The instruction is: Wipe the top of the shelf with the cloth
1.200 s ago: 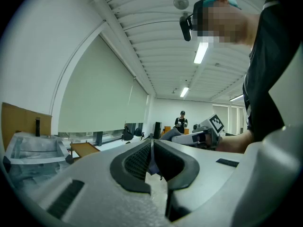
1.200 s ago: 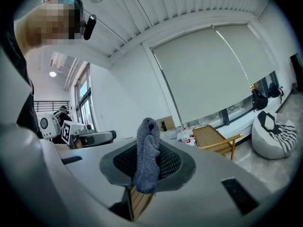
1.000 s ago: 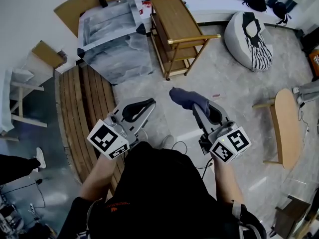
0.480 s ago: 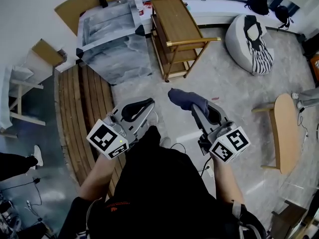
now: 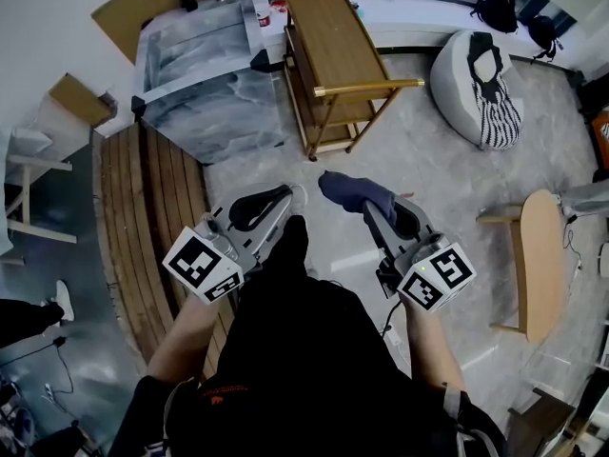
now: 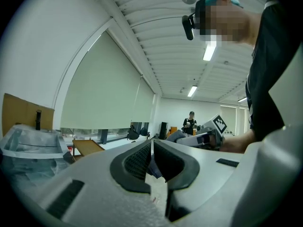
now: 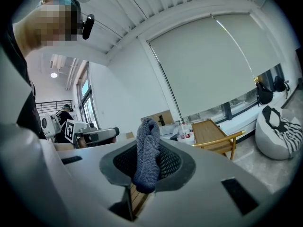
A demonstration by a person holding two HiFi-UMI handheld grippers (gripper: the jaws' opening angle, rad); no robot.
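The wooden shelf point(image 5: 335, 53) stands on the floor ahead of me, its top bare; it also shows in the right gripper view as a shelf point(image 7: 211, 129) to the right of the jaws. My right gripper point(image 5: 369, 211) is shut on a blue-grey cloth point(image 5: 354, 189), which bunches up past its jaws. In the right gripper view the cloth point(image 7: 147, 151) hangs pinched in the right gripper point(image 7: 146, 170). My left gripper point(image 5: 282, 196) is held level beside it. Seen in its own view, the left gripper point(image 6: 152, 148) is shut on nothing. Both grippers are well short of the shelf.
A grey marbled cabinet in plastic wrap point(image 5: 204, 76) stands left of the shelf, with small bottles point(image 5: 263, 15) behind. A curved wooden plank deck point(image 5: 150, 219) lies at left. At right are a striped beanbag point(image 5: 479, 76) and a small wooden table point(image 5: 539, 251).
The person has stepped forward, a leg now showing between the grippers. Both grippers keep their pose, and the cloth stays held in the right one.
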